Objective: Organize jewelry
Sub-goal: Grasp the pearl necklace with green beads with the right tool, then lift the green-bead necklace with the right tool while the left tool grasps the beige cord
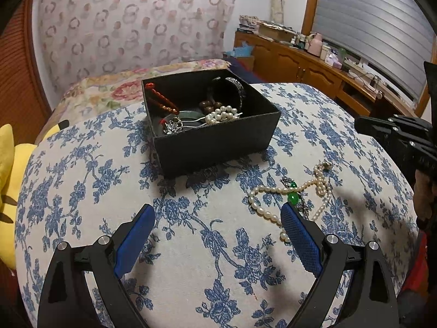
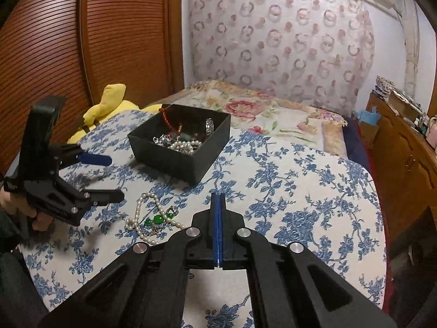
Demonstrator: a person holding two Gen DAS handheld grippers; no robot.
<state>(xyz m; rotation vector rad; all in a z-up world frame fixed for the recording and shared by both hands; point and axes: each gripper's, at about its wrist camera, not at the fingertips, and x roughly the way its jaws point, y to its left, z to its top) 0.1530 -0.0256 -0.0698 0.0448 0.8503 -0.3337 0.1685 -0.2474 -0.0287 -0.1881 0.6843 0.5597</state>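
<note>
A black open box [image 1: 218,139] [image 2: 174,161] stands on the blue-flowered cloth and holds pearls, a red cord, wooden beads, a silver bangle and a jade ring. A pearl necklace [image 1: 275,190] [image 2: 139,213] tangled with a green-stone piece [image 1: 293,198] [image 2: 157,220] lies on the cloth in front of the box. My left gripper [image 1: 217,218] [image 2: 113,177] is open and empty, its right finger next to the necklace. My right gripper [image 2: 218,199] is shut and empty, right of the necklace; its body shows at the right edge of the left wrist view [image 1: 396,131].
The flowered cloth [image 1: 191,246] covers a rounded surface with edges falling away at left and right. A yellow plush [image 2: 109,104] lies past the left edge, a floral pillow [image 2: 259,112] behind the box, a wooden cabinet [image 1: 314,68] with clutter at the right.
</note>
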